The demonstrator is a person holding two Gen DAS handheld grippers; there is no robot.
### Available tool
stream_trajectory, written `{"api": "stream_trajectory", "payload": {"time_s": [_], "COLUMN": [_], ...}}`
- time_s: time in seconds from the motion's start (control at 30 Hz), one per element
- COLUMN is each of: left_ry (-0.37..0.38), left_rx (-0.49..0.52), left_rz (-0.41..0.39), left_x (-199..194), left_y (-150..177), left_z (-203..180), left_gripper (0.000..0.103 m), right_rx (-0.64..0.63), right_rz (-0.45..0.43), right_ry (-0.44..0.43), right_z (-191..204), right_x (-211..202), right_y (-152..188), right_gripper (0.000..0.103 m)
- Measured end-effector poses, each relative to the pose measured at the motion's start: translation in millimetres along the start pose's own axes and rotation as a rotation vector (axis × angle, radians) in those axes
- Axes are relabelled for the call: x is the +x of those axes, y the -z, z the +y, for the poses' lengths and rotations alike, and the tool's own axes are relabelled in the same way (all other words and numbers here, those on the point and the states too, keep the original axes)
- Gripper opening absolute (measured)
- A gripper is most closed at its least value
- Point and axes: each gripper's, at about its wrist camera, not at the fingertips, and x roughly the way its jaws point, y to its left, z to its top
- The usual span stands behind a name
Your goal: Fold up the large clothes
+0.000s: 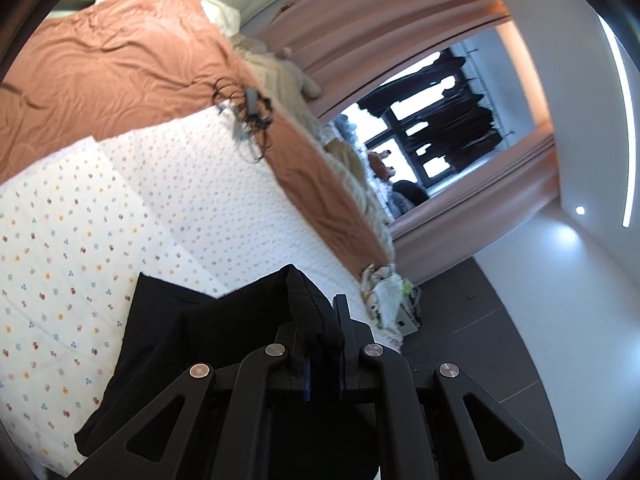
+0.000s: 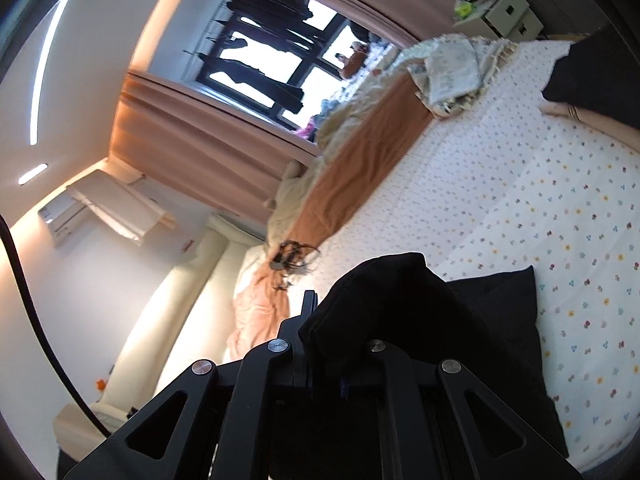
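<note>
Right now, nearest the lens, two grippers are in play, one per view, and each is clamped nearly closed on black cloth. On the left gripper (image 1: 320, 320) a bunched fold of the black garment (image 1: 176, 344) stands up between the narrow jaws, with the rest of the cloth trailing away to the left over the bed. Over on the right gripper (image 2: 332, 320) a thick wad of the same black garment (image 2: 460, 320) bulges over the jaws and hides the right finger, and the cloth spreads off to the right across the floral sheet (image 2: 540, 208). Both tools point slightly downward, and both views are rolled steeply, so the bed (image 1: 168, 184) runs diagonally.

Further out, there is one floral sheet (image 1: 60, 240) under the garment, then one orange blanket (image 1: 112, 68) beyond it. A single tangle of dark cable (image 1: 248, 116) lies at the seam between blanket and sheet. A crumpled patterned cloth (image 2: 452, 72) lies at the bed's far edge. Farthest off, there is one window (image 2: 276, 64) with dark clothes hanging outside, framed by pink curtains (image 2: 188, 136), plus one air conditioner (image 2: 66, 216) on the wall.
</note>
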Motion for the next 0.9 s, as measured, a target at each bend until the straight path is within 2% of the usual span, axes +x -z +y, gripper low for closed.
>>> {"api": "stream_trajectory", "payload": {"time_s": [0.23,0.4,0.5,0.53,0.57,0.63,0.7,0.77,0.9], "left_ry": [-0.088,-0.115,-0.121,-0.121,-0.111,-0.104,-0.13,-0.146,-0.208], "left_rx": [-0.056,-0.088,-0.102,-0.111,-0.121,-0.118,-0.096,-0.075,-0.078], "left_rz": [0.066,0.073,0.065,0.068,0.079,0.095,0.054,0.027,0.035], "left_x": [58.8,83.9,93.7,97.6,100.3,101.0,92.5,81.9,64.5], "left_y": [0.8,-5.4,-11.4,-13.0,-13.7,-12.9,-10.4,-9.4,-6.1], "left_z": [47.4,68.4,69.9,70.2,70.3,67.3,63.5,63.4,75.7], "left_gripper": [0.009,0.009,0.009,0.016,0.022,0.068,0.082,0.082,0.082], "right_rx": [0.014,0.01,-0.001,-0.005,-0.002,0.009,0.012,0.032,0.061], "right_rz": [0.074,0.088,0.094,0.105,0.109,0.099,0.088,0.09,0.076], "right_ry": [0.093,0.114,0.123,0.129,0.133,0.138,0.141,0.144,0.174], "right_z": [-42.5,-53.5,-52.3,-51.7,-51.5,-50.9,-50.6,-54.8,-63.4], "right_x": [54.2,80.0,92.6,96.8,98.3,94.4,86.0,77.7,58.1], "right_y": [-4.5,-12.8,-17.8,-20.1,-20.5,-21.5,-19.4,-17.1,-9.4], "right_gripper": [0.01,0.011,0.016,0.028,0.049,0.071,0.074,0.074,0.074]}}
